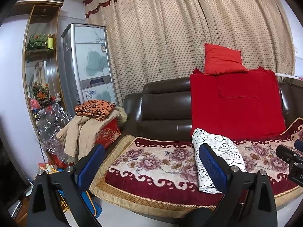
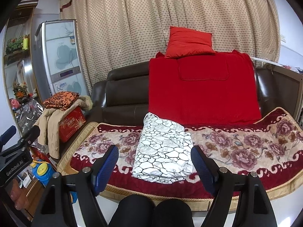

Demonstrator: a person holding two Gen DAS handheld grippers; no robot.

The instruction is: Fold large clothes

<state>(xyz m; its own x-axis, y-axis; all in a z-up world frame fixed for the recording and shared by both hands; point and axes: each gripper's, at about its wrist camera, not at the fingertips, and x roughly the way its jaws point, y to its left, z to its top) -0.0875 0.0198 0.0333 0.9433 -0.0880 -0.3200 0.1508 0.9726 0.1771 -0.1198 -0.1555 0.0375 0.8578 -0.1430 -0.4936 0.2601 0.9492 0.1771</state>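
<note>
A white cloth with a black crackle and rose print (image 2: 163, 152) lies folded in a compact rectangle on the floral sofa cover (image 2: 246, 147). It also shows in the left wrist view (image 1: 217, 155). My right gripper (image 2: 154, 167) is open and empty, held in front of the sofa edge, with the folded cloth seen between its blue pads. My left gripper (image 1: 151, 167) is open and empty, held to the left of the cloth; its right pad (image 1: 214, 168) overlaps the cloth's left edge in view.
A red blanket (image 2: 202, 92) drapes the brown leather sofa back (image 2: 123, 94), with a red pillow (image 2: 189, 41) on top. A beige coat (image 2: 51, 126) and an orange folded cloth (image 2: 61, 99) lie on a red box at left. The person's knees (image 2: 151, 210) are below.
</note>
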